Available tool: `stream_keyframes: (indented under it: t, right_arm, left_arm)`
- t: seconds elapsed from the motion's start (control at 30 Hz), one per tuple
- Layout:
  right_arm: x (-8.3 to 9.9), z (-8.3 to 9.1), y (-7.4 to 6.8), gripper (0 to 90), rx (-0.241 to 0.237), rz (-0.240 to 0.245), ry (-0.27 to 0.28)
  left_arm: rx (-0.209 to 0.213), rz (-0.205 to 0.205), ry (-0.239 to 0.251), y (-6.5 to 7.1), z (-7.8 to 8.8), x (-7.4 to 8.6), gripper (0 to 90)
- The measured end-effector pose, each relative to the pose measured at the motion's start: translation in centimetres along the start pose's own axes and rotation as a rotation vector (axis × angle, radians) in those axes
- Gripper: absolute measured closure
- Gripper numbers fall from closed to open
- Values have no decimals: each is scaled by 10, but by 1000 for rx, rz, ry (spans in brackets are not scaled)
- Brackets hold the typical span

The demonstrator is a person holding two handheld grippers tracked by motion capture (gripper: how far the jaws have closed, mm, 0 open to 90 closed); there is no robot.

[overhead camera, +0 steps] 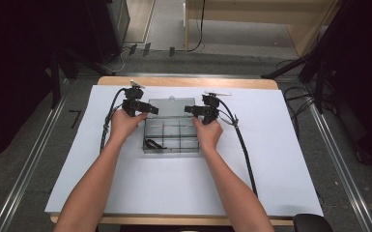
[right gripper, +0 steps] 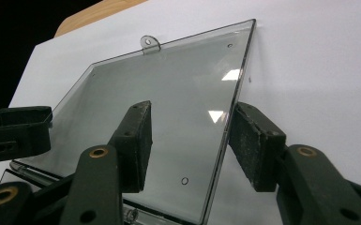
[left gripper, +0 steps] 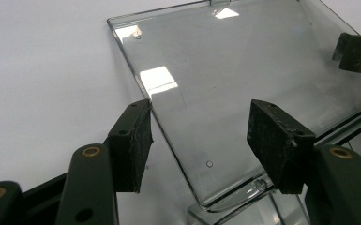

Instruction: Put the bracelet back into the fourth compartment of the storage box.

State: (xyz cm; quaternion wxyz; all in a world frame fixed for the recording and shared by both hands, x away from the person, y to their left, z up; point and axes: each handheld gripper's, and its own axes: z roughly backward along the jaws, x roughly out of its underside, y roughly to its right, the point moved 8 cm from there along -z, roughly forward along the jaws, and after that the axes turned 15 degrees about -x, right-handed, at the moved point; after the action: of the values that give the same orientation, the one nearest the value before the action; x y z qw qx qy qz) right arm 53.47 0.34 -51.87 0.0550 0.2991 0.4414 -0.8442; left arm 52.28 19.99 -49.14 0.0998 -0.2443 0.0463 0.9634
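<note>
A clear plastic compartment box point(overhead camera: 171, 137) sits in the middle of the white sheet, its clear lid point(overhead camera: 171, 107) swung open toward the far side. My left gripper point(overhead camera: 150, 110) is at the lid's left edge. In the left gripper view its jaws point(left gripper: 197, 117) stand open, one pad beside the lid's edge point(left gripper: 143, 98), the other over the lid point(left gripper: 225, 65). My right gripper point(overhead camera: 189, 109) is at the lid's right edge. Its jaws point(right gripper: 192, 124) stand open astride that edge, over the lid point(right gripper: 169, 79). Neither pair presses on the lid.
A small black item point(overhead camera: 152, 143) lies in the box's front-left compartment. White paper point(overhead camera: 270, 159) covers the wooden table point(overhead camera: 183, 81). Cables point(overhead camera: 244, 145) trail from both grippers across the sheet. Dark stands and rails flank the table.
</note>
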Motion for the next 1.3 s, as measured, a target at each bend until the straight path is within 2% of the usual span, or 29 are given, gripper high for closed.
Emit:
stream_keyframes:
  t: [0.43,0.8,1.0,1.3]
  right_arm:
    - [-4,6,-5,551,1,36,-1]
    - [-7,13,-11,562,-8,71,2]
    - [-11,18,-19,566,-8,122,13]
    - [-13,26,-27,581,13,189,11]
  left_arm:
    - [15,21,2,0,2,-1,396]
    - [23,9,25,4,8,-3,399]
    - [35,20,63,4,18,-7,413]
    - [33,10,104,6,30,-8,428]
